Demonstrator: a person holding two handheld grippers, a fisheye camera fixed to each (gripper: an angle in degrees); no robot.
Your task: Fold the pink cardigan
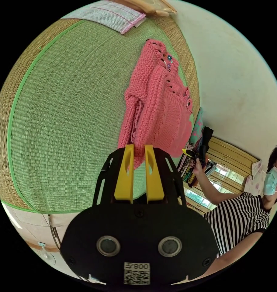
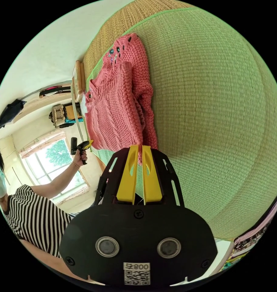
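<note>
A wide green mat (image 1: pixel 62 121) lies mostly bare. The cardigan (image 1: pixel 158 103) lies near its wall-side edge, sleeve folded over. Left tongs (image 1: pixel 139 149) and right tongs (image 2: pixel 138 149) each clamp the cardigan's near hem, jaws nearly together.

The pink cardigan (image 1: pixel 156 100) is a thick knitted piece with a coarse rib pattern and a row of small dark buttons along the front edge — near the collar there are a few tiny coloured flowers. It lies on a green woven mat, close to the mat's edge near the wall. One sleeve is folded in over the body, and its cuff end is lifted from the mat.
</note>
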